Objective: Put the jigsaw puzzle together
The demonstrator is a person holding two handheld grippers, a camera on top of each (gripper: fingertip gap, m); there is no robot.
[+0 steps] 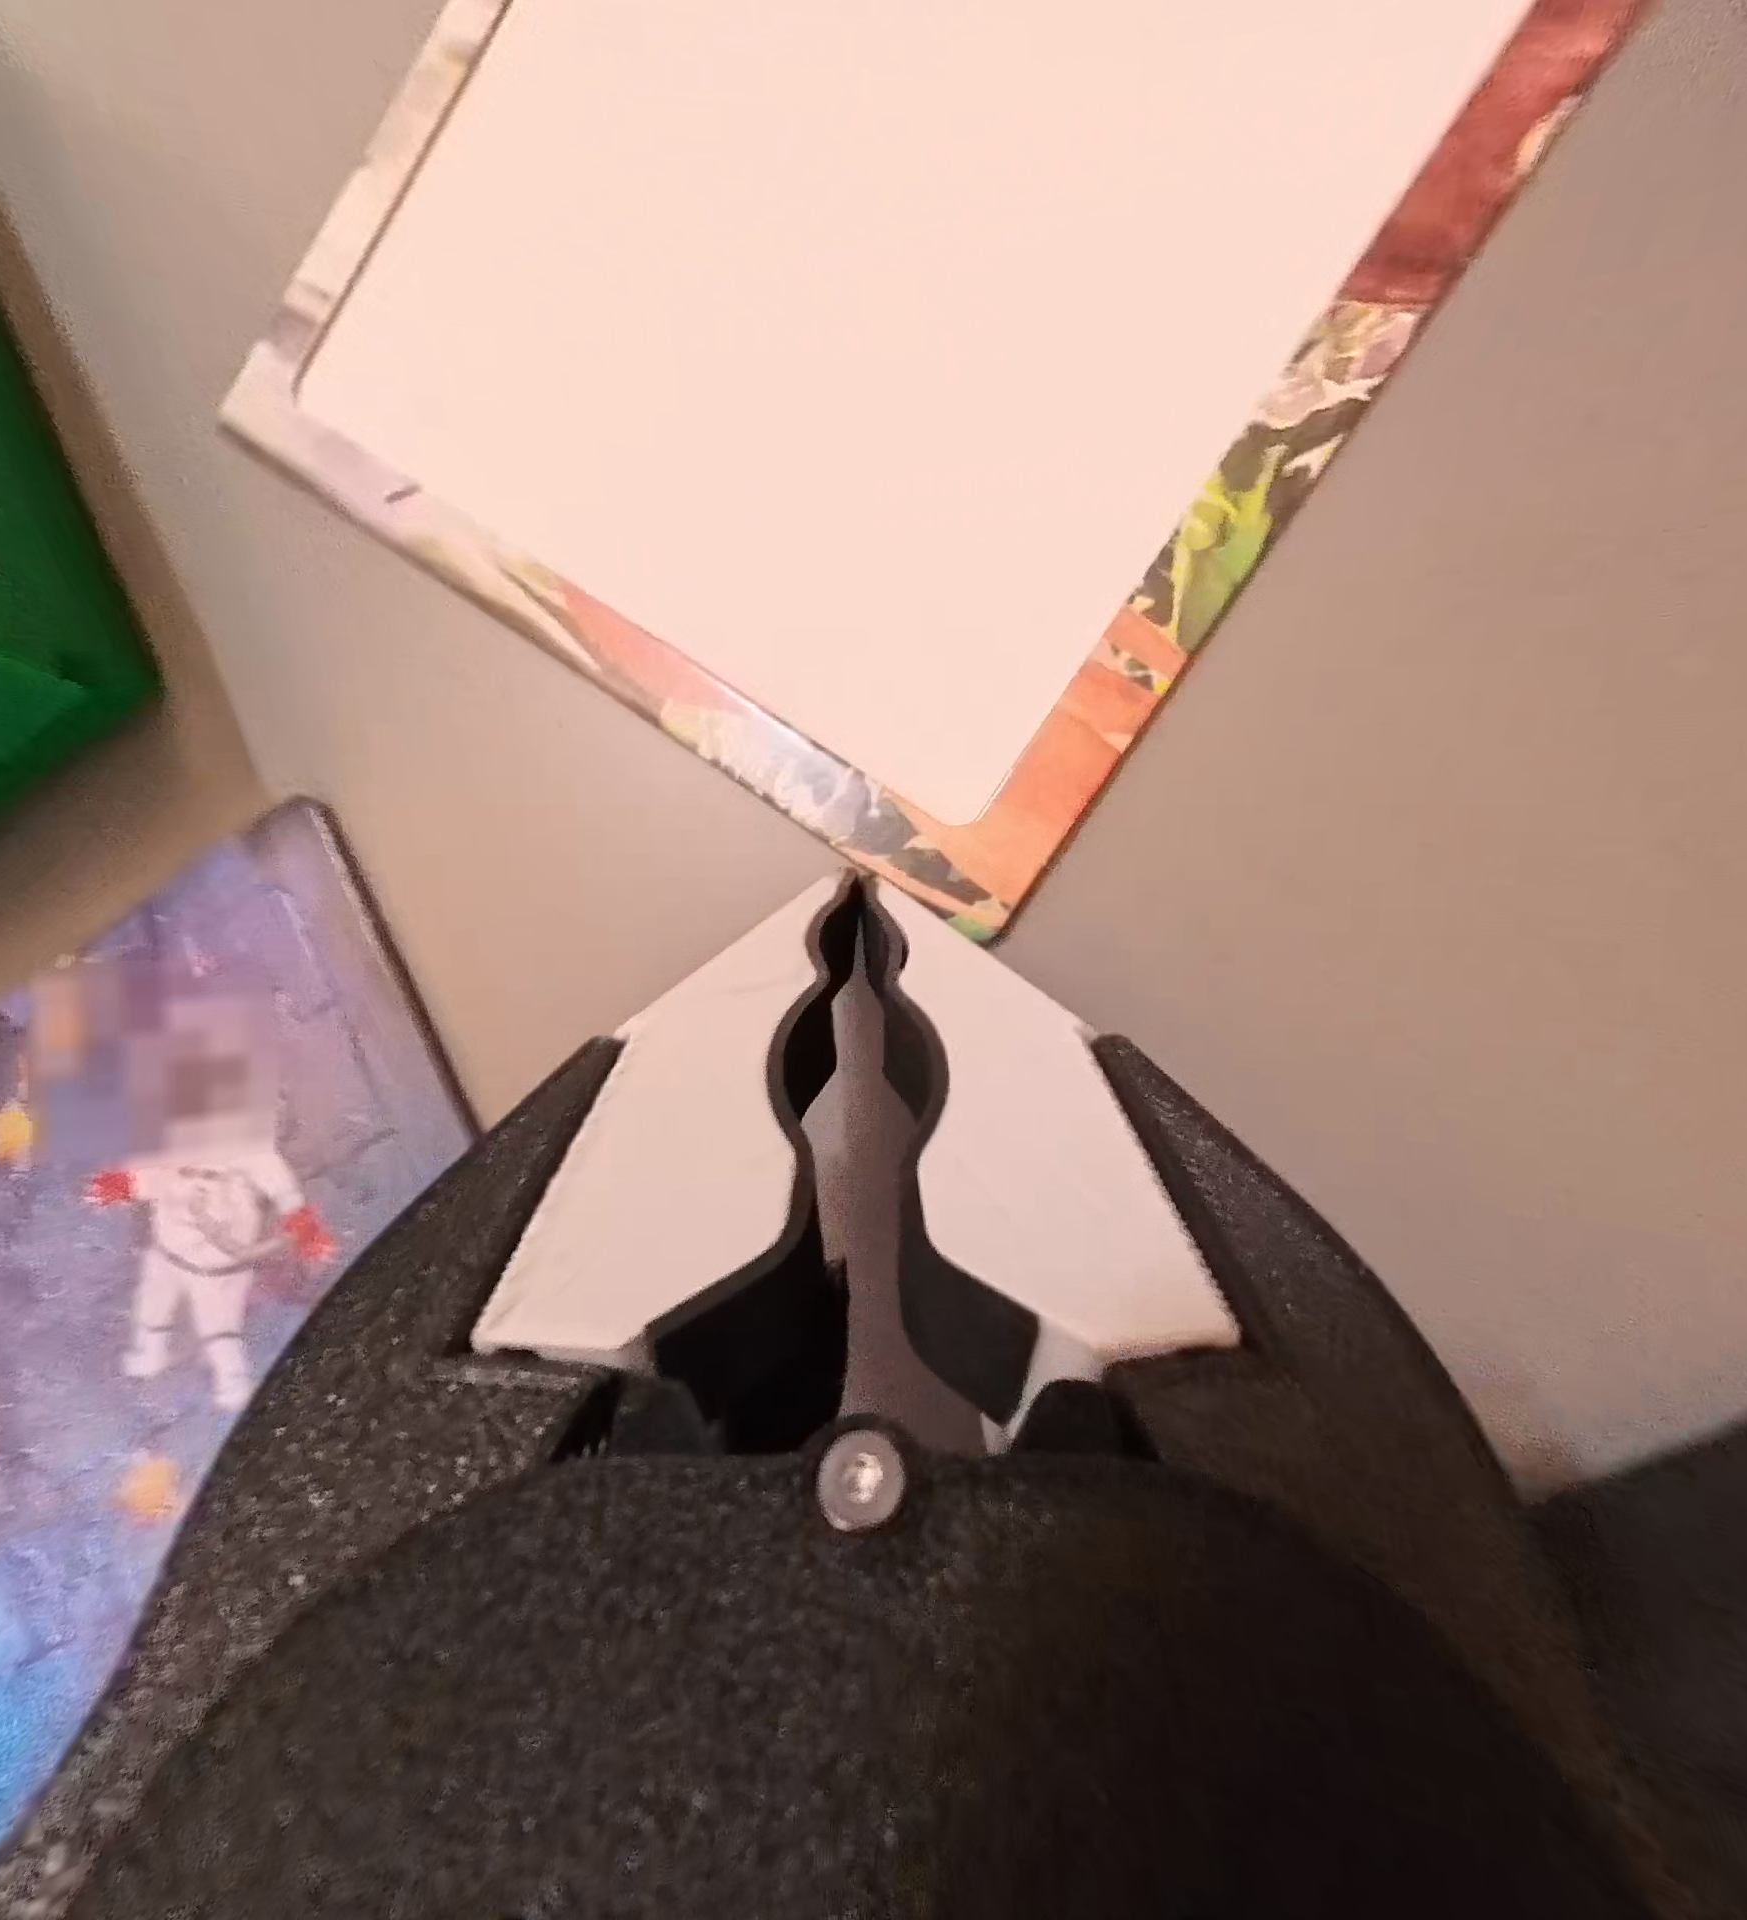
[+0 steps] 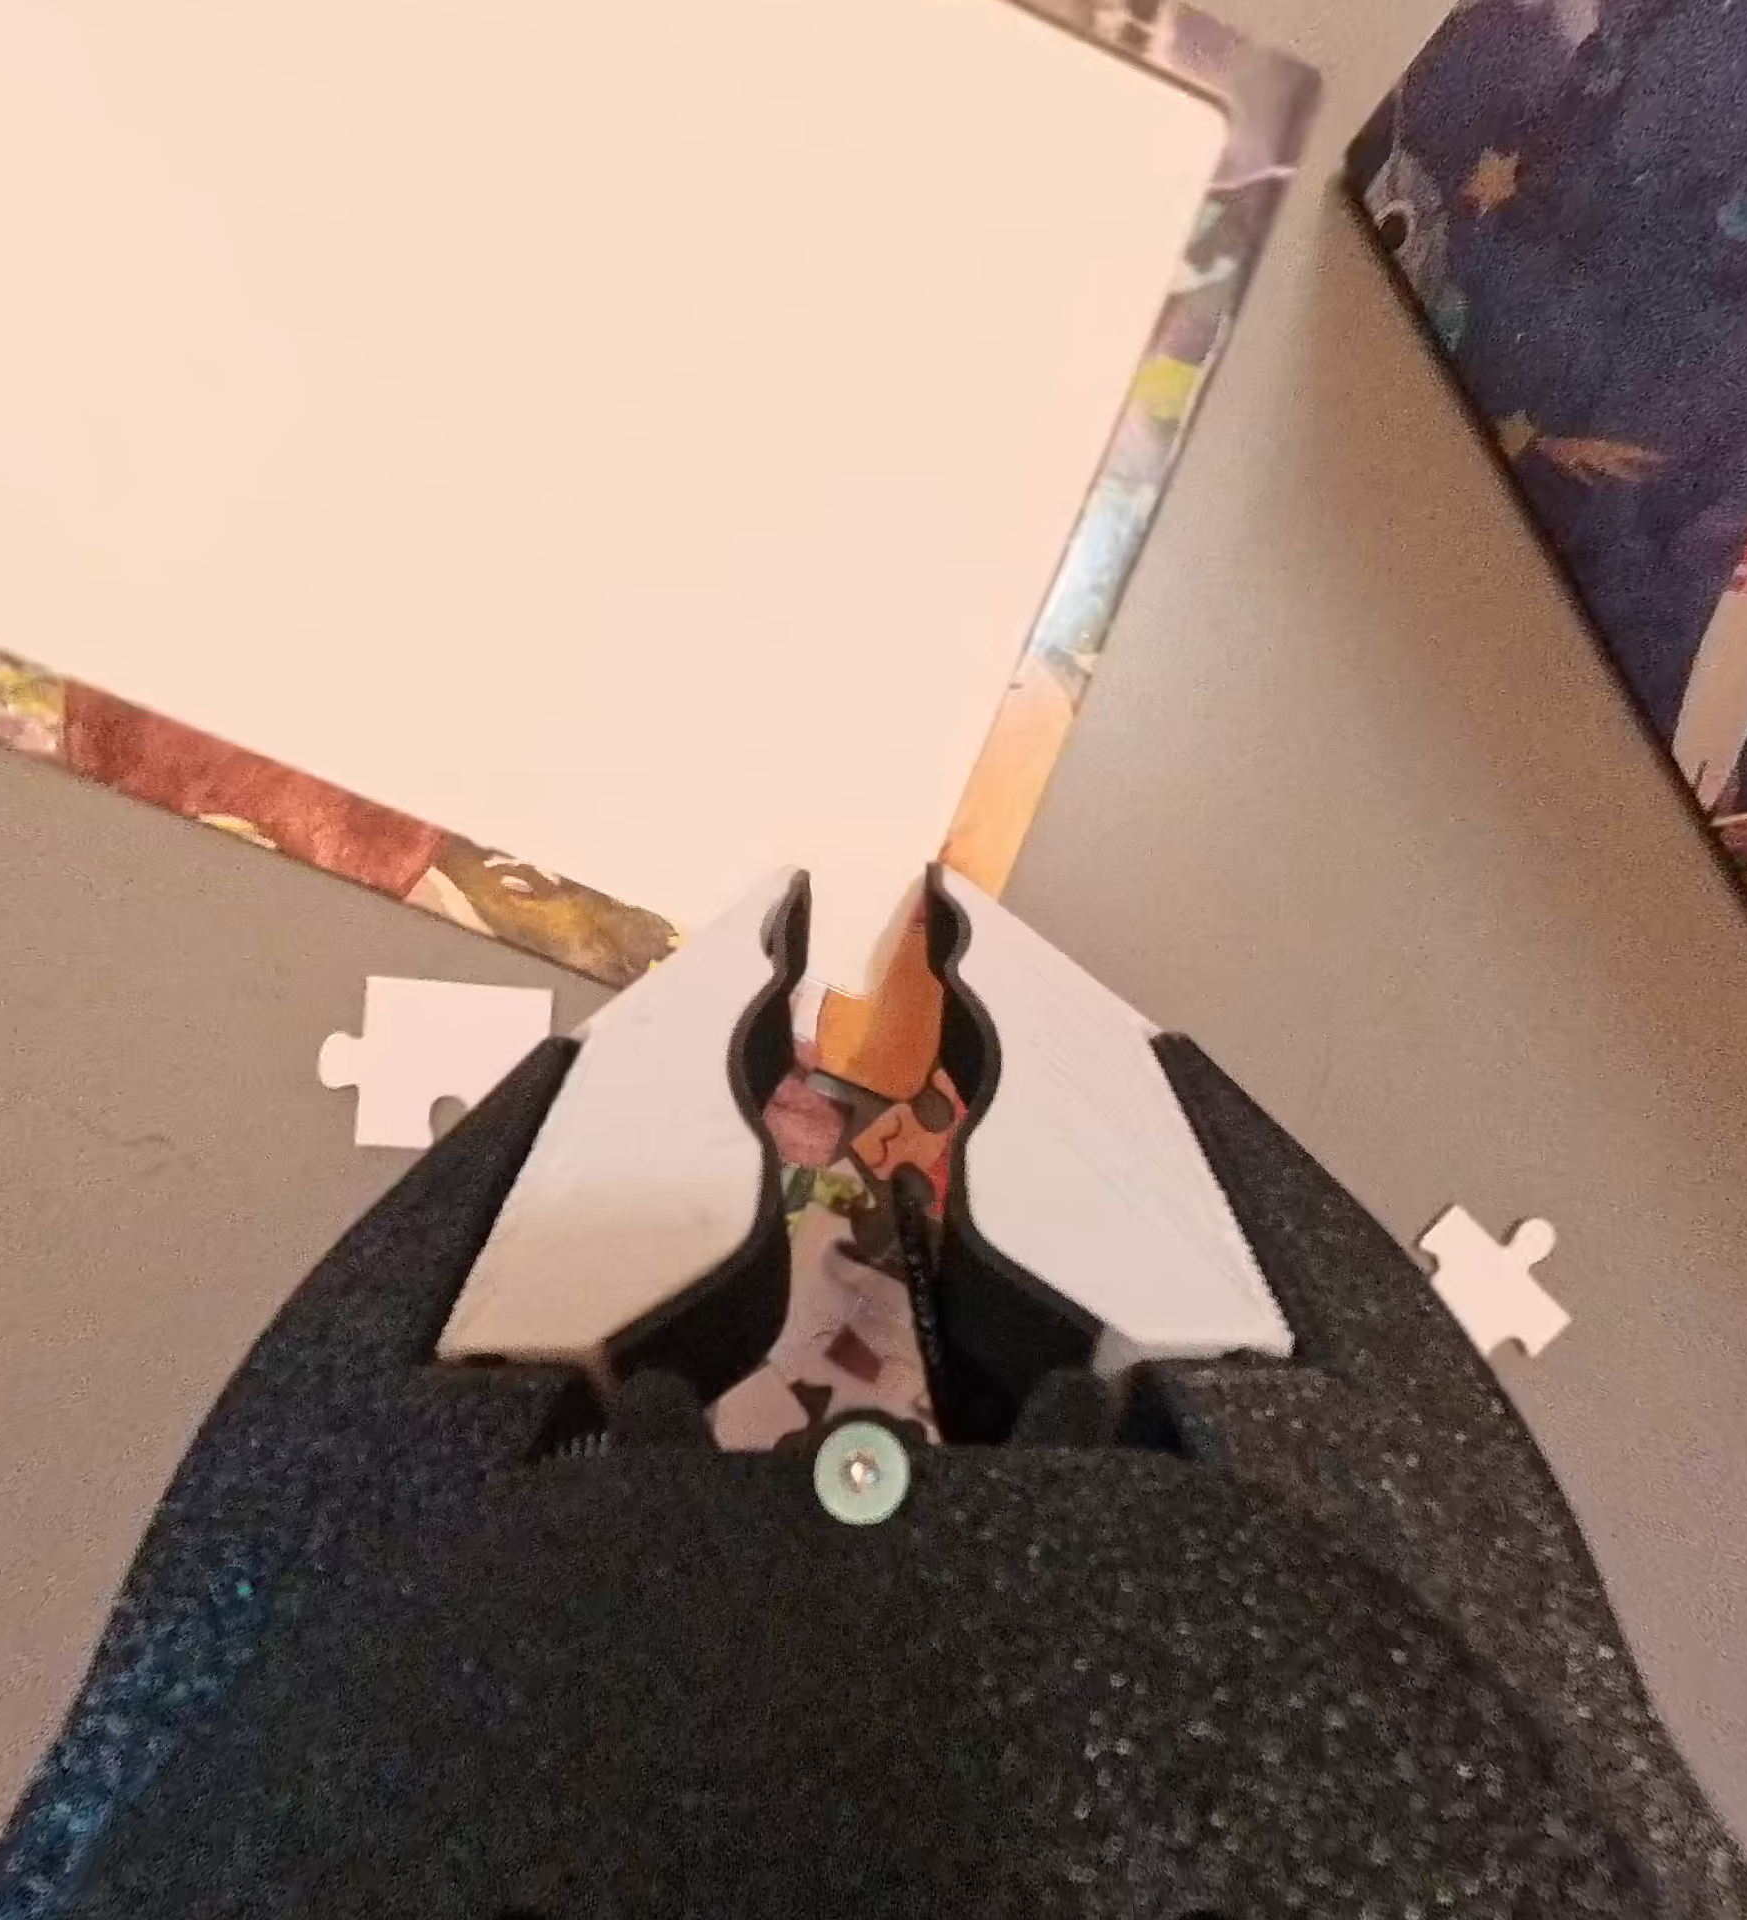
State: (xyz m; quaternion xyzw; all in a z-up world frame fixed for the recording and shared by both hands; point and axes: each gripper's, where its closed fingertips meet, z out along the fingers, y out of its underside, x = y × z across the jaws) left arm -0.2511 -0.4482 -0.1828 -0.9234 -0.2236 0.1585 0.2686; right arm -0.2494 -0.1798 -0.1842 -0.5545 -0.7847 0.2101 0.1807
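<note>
Right gripper (image 2: 864, 914) jaws parted over puzzle tray (image 2: 1087, 582) corner; left gripper (image 1: 856, 894) jaws clenched, empty

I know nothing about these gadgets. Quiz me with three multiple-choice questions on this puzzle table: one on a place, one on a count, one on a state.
1. Where does the green box sit in the left wrist view?
A. Left edge
B. Right edge
C. Inside the puzzle tray

2. How many loose white pieces lie on the table in the right wrist view?
A. None
B. Two
C. Five

3. How is the left gripper?
A. Wide open
B. Shut
C. Out of view

Answers: 1 A, it lies far left of the puzzle tray. 2 B, one piece on the left, another piece on the right. 3 B, its tips meet.
</note>
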